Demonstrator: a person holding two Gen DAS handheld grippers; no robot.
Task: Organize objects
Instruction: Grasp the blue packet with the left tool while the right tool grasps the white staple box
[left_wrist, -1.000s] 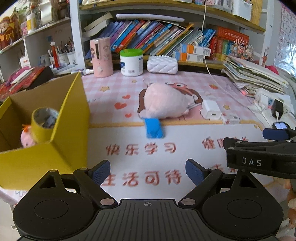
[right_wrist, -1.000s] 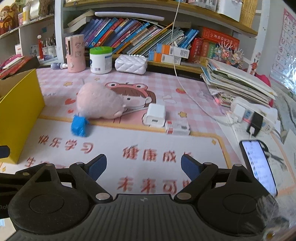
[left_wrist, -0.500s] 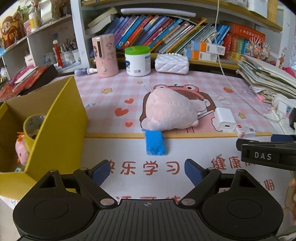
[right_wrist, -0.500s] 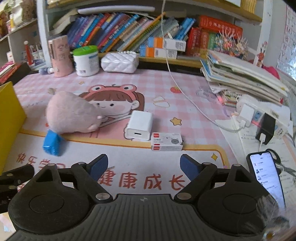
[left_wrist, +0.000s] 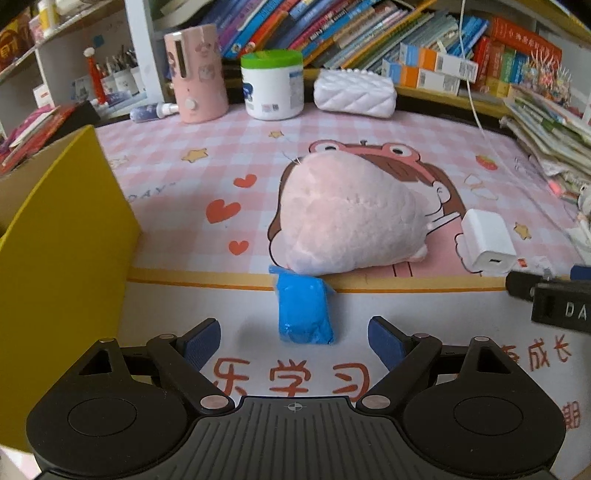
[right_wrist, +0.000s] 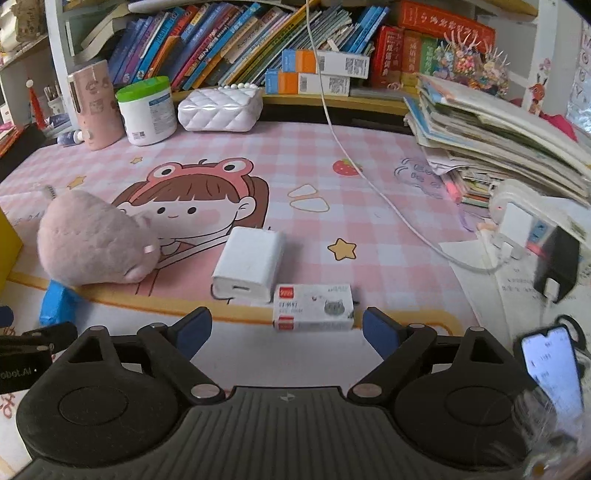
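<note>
A blue packet (left_wrist: 303, 312) lies on the desk mat just ahead of my left gripper (left_wrist: 294, 341), which is open and holds nothing. Behind the packet rests a pink plush toy (left_wrist: 351, 218). In the right wrist view a small white and red box (right_wrist: 313, 307) lies straight ahead of my right gripper (right_wrist: 286, 328), whose jaws are opening with nothing between them. A white charger block (right_wrist: 250, 263) sits just beyond that box, and the plush toy (right_wrist: 92, 240) and blue packet (right_wrist: 55, 301) lie to its left. A yellow cardboard box (left_wrist: 62, 236) stands at the left.
At the back stand a pink humidifier (left_wrist: 197, 74), a white tub with a green lid (left_wrist: 272, 85), a white quilted pouch (left_wrist: 354, 94) and shelves of books. A stack of papers (right_wrist: 498, 136), a power strip (right_wrist: 528, 221) and a phone (right_wrist: 554, 369) crowd the right side.
Both grippers have moved forward and lower over the mat. The blue packet now lies close before the left gripper, the small box close before the right. The yellow box's inside has slid out of view.
</note>
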